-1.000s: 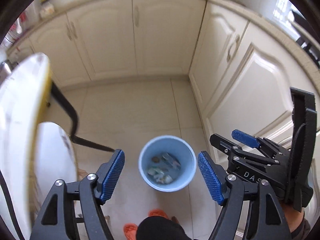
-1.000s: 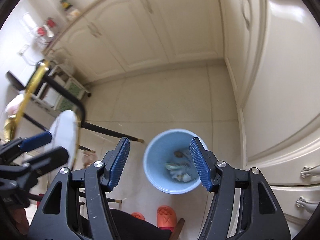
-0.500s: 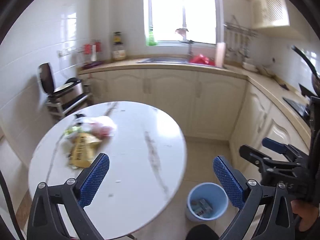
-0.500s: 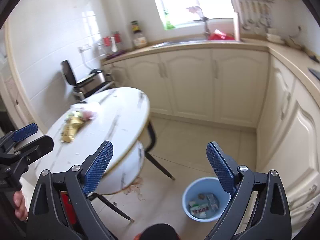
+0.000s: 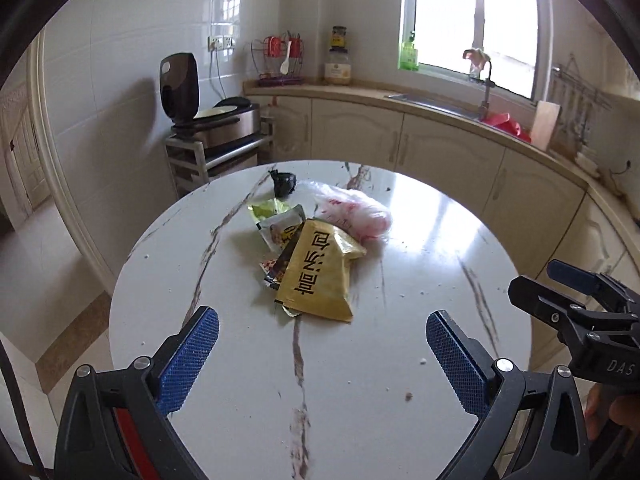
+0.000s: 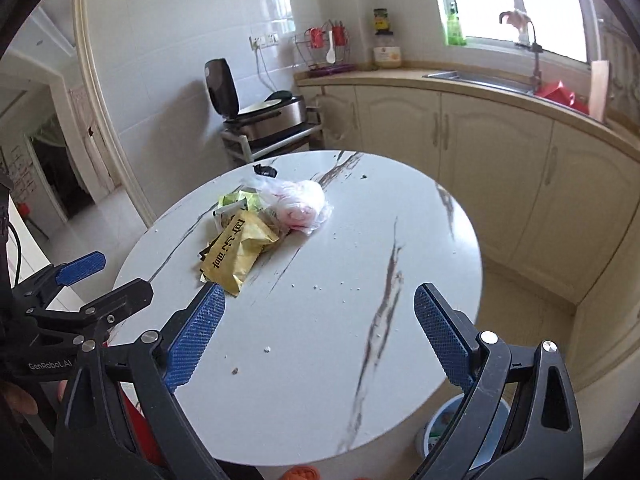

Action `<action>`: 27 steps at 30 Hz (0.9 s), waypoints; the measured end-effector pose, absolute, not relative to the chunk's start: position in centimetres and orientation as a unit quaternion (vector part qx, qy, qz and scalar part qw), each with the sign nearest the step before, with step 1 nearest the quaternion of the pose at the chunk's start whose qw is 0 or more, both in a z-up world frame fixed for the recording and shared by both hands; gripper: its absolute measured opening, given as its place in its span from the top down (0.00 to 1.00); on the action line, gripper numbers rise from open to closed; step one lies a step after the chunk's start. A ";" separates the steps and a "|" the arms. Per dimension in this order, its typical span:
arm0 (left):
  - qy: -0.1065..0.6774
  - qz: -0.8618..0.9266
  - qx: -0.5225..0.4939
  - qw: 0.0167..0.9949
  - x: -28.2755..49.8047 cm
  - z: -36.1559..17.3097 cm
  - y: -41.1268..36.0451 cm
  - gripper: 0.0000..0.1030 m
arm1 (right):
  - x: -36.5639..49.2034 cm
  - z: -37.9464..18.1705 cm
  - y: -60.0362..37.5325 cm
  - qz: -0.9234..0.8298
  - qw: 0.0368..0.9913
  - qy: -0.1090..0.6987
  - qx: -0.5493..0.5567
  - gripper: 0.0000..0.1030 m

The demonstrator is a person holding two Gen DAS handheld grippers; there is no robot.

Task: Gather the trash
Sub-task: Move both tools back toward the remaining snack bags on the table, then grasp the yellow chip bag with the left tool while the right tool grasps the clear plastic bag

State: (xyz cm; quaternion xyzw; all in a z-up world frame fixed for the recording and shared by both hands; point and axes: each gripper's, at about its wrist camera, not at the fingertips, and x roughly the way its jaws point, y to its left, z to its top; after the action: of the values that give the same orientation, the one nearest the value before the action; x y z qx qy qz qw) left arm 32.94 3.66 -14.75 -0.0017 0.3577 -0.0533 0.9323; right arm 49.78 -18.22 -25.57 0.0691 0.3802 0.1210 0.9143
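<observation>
A heap of trash lies on the round white marble table (image 5: 420, 264) (image 6: 360, 248): a yellow snack bag (image 5: 320, 276) (image 6: 236, 252), a pink-and-clear plastic bag (image 5: 352, 212) (image 6: 300, 202), small green and printed wrappers (image 5: 276, 220) (image 6: 234, 202), and a crumpled black scrap (image 5: 283, 182) (image 6: 265, 170). My left gripper (image 5: 322, 352) hovers open above the near table edge, short of the yellow bag. My right gripper (image 6: 318, 332) is open too, to the right of the heap, nothing between its fingers. The blue bin (image 6: 444, 428) peeks out under the table, behind the right finger.
Cream cabinets and a counter with a sink (image 5: 436, 100) run along the back and right. A metal cart with an open appliance (image 5: 216, 128) stands beyond the table. Crumbs dot the tabletop. A hand (image 5: 612, 416) holds the other gripper at the right edge.
Both grippers rose from over the blue bin on the floor and swung up to the tabletop, and their jaws spread wider. The trash heap is now in front of them.
</observation>
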 end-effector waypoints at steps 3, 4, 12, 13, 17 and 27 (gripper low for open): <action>0.383 -0.048 0.008 0.923 36.4 -15.9 2.2 0.01 | 51.9 -27.3 -17.7 0.124 0.905 0.400 0.071 0.07; 0.387 -0.050 0.011 0.921 37.4 -16.1 2.0 0.01 | 52.7 -27.9 -17.6 0.126 0.902 0.407 0.073 0.07; 0.443 -0.042 0.044 0.895 46.5 -18.5 1.4 0.08 | 56.5 -30.3 -18.0 0.124 0.891 0.432 0.071 0.07; 0.450 -0.040 0.048 0.891 47.2 -18.8 1.2 0.08 | 56.8 -30.5 -18.1 0.124 0.890 0.434 0.071 0.07; 0.470 -0.032 0.057 0.880 50.5 -19.7 0.8 0.21 | 57.9 -31.1 -18.5 0.120 0.887 0.439 0.071 0.07; 0.455 -0.085 -0.004 0.886 50.9 -19.4 4.0 0.65 | 58.7 -31.2 -17.3 0.126 0.885 0.443 0.067 0.07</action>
State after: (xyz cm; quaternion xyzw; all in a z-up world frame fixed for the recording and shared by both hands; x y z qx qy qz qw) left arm 50.85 3.95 -19.42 -0.0042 0.4552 -0.0850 0.8863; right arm 58.74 -17.25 -31.17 0.0671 0.4431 0.1261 0.8850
